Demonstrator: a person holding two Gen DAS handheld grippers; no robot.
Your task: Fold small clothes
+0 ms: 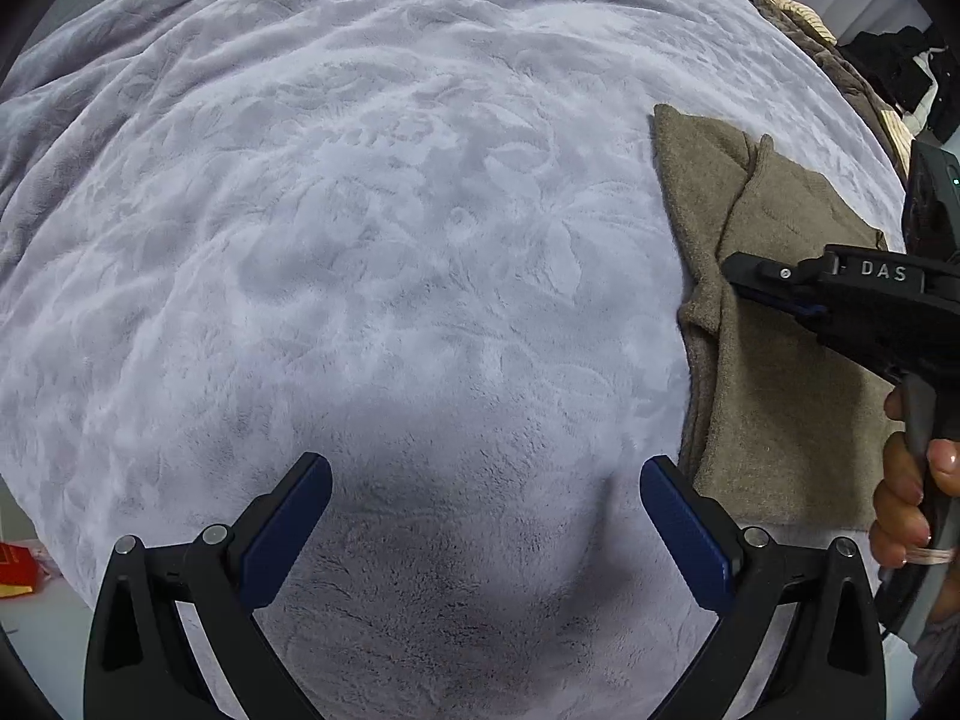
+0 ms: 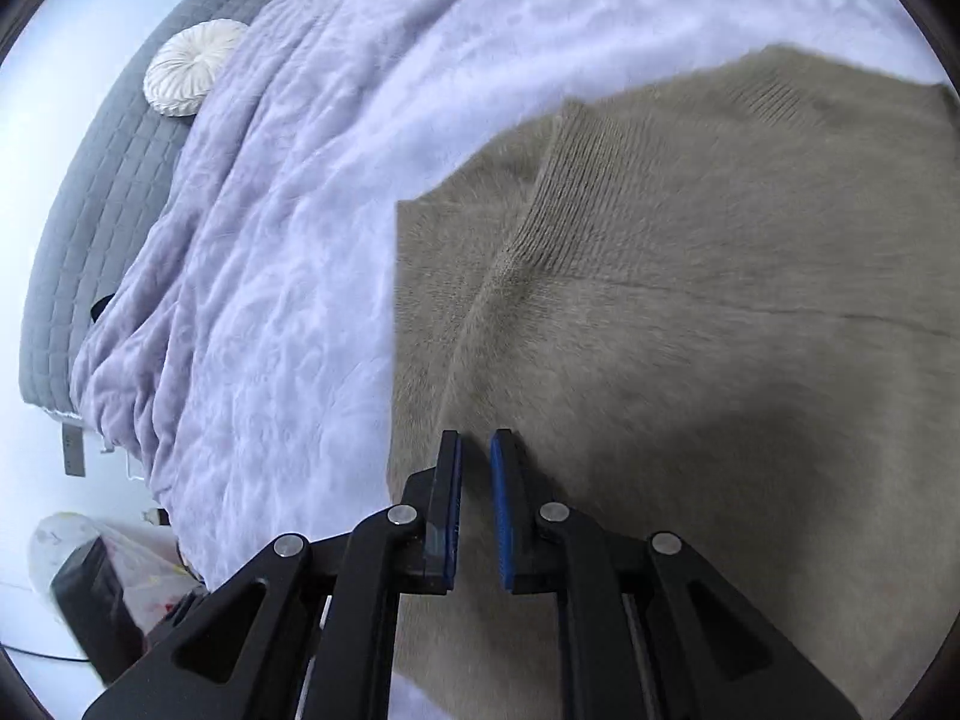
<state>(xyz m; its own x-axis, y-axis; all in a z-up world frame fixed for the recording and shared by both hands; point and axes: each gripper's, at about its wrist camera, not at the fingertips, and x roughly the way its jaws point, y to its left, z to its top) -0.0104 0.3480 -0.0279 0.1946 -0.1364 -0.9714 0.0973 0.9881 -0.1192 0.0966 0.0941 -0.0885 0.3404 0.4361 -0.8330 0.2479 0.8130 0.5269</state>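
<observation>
A tan knit garment point(image 1: 774, 324) lies folded flat on the lavender blanket point(image 1: 372, 228) at the right of the left wrist view. It fills the right half of the right wrist view point(image 2: 690, 300), with a ribbed edge running across it. My left gripper point(image 1: 486, 474) is open and empty over bare blanket, left of the garment. My right gripper point(image 2: 476, 441) hovers just above the garment's left part, its jaws nearly closed with a narrow gap and nothing between them. It also shows in the left wrist view point(image 1: 744, 276), held by a hand.
A pile of other clothes point(image 1: 870, 60) lies at the far right edge of the bed. A grey quilted headboard point(image 2: 102, 192) with a round white cushion point(image 2: 192, 66) is to the left. A plastic bag point(image 2: 90, 570) sits on the floor.
</observation>
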